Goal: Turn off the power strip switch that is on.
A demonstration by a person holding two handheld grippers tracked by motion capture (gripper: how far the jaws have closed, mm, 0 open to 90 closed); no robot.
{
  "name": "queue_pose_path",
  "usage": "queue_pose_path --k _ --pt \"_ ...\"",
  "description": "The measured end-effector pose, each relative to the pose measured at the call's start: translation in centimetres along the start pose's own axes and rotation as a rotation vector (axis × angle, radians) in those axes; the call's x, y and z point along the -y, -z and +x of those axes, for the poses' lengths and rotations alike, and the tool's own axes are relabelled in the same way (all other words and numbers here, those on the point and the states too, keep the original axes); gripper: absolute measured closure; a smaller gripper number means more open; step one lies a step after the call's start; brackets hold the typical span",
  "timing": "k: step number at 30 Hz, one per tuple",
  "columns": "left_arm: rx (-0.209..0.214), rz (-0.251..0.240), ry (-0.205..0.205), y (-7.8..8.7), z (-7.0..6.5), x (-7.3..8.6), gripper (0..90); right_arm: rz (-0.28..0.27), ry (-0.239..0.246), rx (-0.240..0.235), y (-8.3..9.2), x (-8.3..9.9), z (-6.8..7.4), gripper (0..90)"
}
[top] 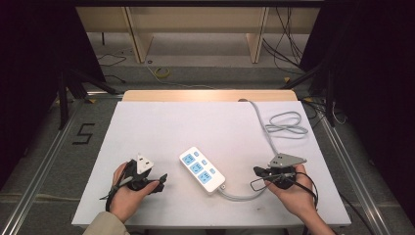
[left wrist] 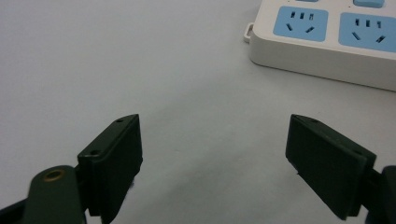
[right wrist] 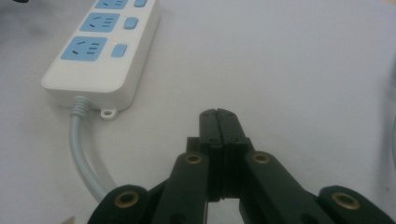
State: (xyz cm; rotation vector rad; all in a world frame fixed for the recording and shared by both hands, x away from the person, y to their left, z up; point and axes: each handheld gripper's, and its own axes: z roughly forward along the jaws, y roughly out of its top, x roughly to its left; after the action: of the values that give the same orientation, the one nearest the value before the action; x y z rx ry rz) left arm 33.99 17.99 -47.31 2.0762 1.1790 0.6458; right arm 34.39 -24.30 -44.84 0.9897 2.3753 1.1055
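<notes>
Recording lab: dark curtains (top: 29,73), floor cables (top: 288,44), numbered floor mark (top: 84,133).

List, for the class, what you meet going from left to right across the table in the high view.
Left gripper, jaws open, in the person's left hand → white power strip with blue sockets → right gripper, jaws shut on nothing, in the right hand → coiled grey cable, farther back on the table.

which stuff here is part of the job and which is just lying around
In the job:
- power strip
- its grey cable
- left gripper, fingers apart
- right gripper, fingers together

Lying about:
- yellow cable on the floor
- black cables behind the table
</notes>
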Motion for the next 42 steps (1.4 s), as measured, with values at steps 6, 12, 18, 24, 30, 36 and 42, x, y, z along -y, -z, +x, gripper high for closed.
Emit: queue_pose_path --k 6,12,18,24,30,36,42 --pt "-0.001 0.0 0.0 0.0 0.0 0.0 18.6 0.007 0.011 -0.008 -0.2 -0.3 0.2 90.0" --pt "-0.001 0.0 0.0 0.0 0.0 0.0 18.6 0.011 0.014 -0.011 -0.3 -0.4 0.3 90.0" --pt "-0.001 -0.001 0.001 0.0 0.0 0.0 18.6 0.015 0.018 -0.016 -0.4 -0.7 0.5 90.0" --pt "-0.001 -0.001 0.001 0.0 0.0 0.0 18.6 0.015 0.026 -0.022 -0.6 -1.0 0.7 90.0" --pt "-0.002 0.0 -0.001 0.0 0.0 0.0 18.7 0.015 0.032 -0.028 -0.8 -1.3 1.0 90.0" --pt "-0.003 0.0 -0.003 0.0 0.0 0.0 18.7 0.017 0.038 -0.037 -0.9 -1.6 1.2 90.0" --pt "-0.001 -0.001 -0.002 0.0 -0.1 -0.1 18.7 0.018 0.044 -0.043 -1.2 -2.0 1.4 90.0"
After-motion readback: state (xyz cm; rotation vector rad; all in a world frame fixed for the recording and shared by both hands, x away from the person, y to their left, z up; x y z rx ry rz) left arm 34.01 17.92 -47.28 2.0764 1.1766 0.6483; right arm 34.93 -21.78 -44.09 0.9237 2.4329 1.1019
